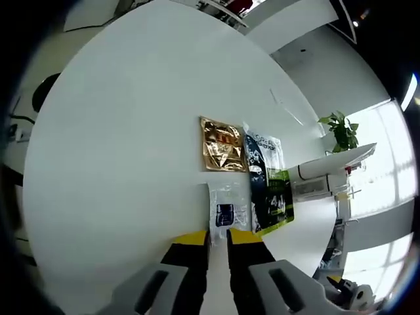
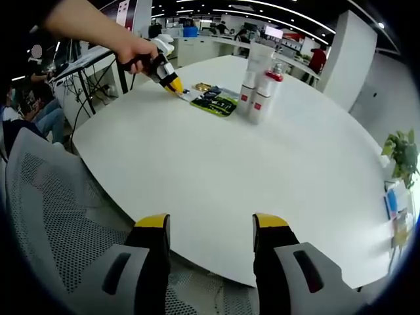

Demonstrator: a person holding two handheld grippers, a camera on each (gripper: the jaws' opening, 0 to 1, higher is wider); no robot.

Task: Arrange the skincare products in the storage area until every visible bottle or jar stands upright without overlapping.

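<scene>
The skincare stuff sits toward the far side of the round white table (image 2: 275, 164). In the right gripper view there's a little cluster of upright white bottles (image 2: 257, 84): a tall white one at the back, two shorter ones in front with red labels, one with a red cap. They stand close together, touching or nearly so, can't quite tell.

Just beside them to the left lie the flat sachets. From the left gripper view you get them up close: a clear sample sachet (image 1: 228, 211) with a dark label, a gold foil sachet (image 1: 222, 145) just past it, and a long black and green packet (image 1: 268, 187) alongside both on the right, its edge seeming to overlap the clear one a bit. All lying flat.

The left gripper (image 1: 218, 237) has its yellow-tipped jaws nearly closed, pinching the near edge of the clear sample sachet. In the right gripper view you can see it at the table's far left edge, held in a person's hand (image 2: 134, 51).

The right gripper (image 2: 211, 226) hangs over the near edge of the table, jaws spread wide, nothing in them, well apart from the bottles. A grey mesh chair (image 2: 59, 210) is under it on the left, and a potted plant (image 2: 401, 152) stands off to the right.
</scene>
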